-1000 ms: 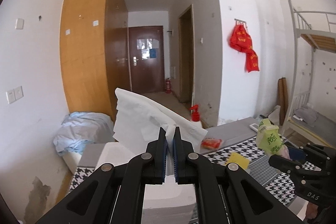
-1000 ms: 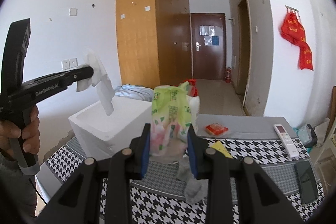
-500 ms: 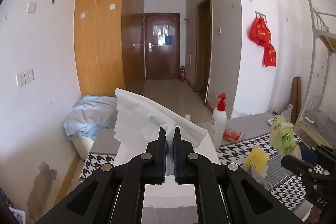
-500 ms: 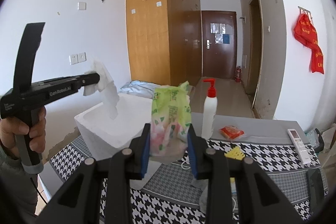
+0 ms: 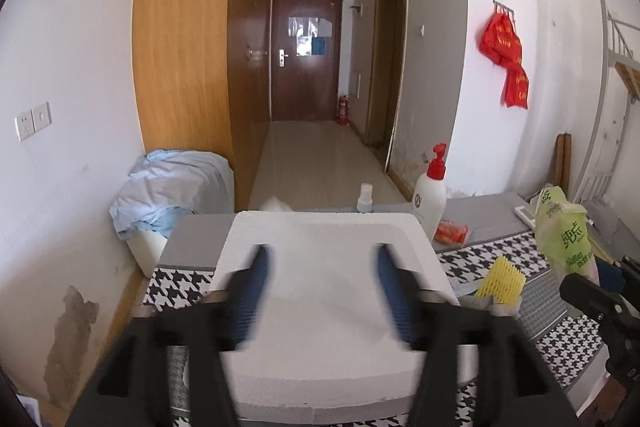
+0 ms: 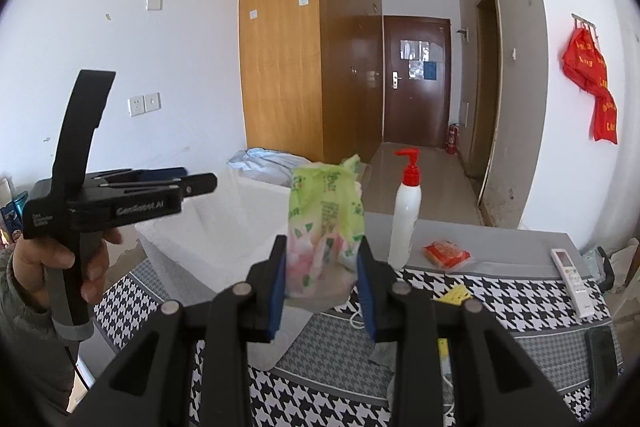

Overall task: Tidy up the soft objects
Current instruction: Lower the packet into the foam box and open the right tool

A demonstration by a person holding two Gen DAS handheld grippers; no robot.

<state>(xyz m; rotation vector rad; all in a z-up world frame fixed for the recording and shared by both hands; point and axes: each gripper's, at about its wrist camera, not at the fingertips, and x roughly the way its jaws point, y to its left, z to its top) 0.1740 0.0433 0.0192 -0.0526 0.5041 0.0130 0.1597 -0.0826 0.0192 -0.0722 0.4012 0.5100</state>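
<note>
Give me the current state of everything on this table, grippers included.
left gripper: jaws have just been opening, nothing between them, over the box.
white foam box: open-topped, white tissue lying inside.
right gripper: shut on the green tissue pack, held upright above the table.
pump bottle: upright, red pump on.
orange packet: lying flat.
remote control: lying flat.

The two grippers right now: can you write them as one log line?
left gripper: jaws just opened, empty, over white foam box | right gripper: shut on green tissue pack | pump bottle: upright on table
</note>
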